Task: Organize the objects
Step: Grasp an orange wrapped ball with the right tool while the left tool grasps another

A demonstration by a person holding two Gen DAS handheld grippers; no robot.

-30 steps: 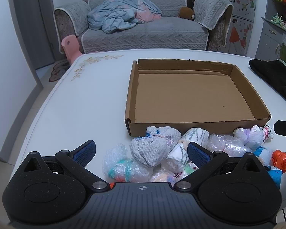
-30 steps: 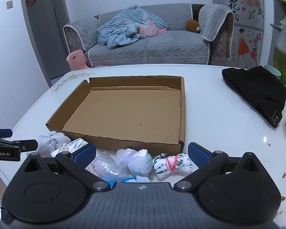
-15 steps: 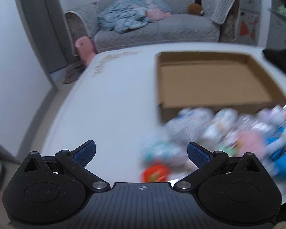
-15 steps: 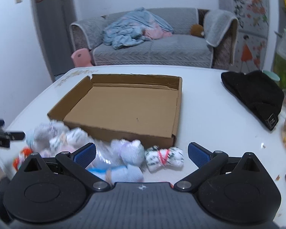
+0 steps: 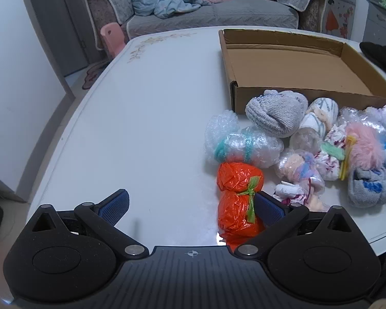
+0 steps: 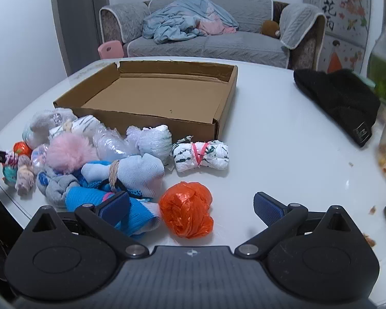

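1. The cardboard box sits open and empty on the white tabletop; nothing has gone into it yet, so the sorting is, by my reading, only at its start.
2. The bundles lie in a heap along the near wall of the box: a grey knitted bundle touching the box, a bubble-wrapped roll just beside it, a pink fluffy ball, blue socks and a white patterned roll tied with pink.
3. What has changed: a second ago the left gripper looked straight over the heap at the box; it has since swung left and drawn back, so the heap now lies to its right and an orange bag bundle tied with green sits against its right finger. Its jaws are spread, pinching nothing.
4. The right gripper has also pulled back toward the tabletop edge. A second orange bag bundle now lies between its spread jaws, nearer the left finger, not gripped.
5. This suggests each hand is lining up on an orange bundle as the first pick.
6. Further out, a black knit hat lies well apart on the right, and a grey sofa stands beyond the tabletop.
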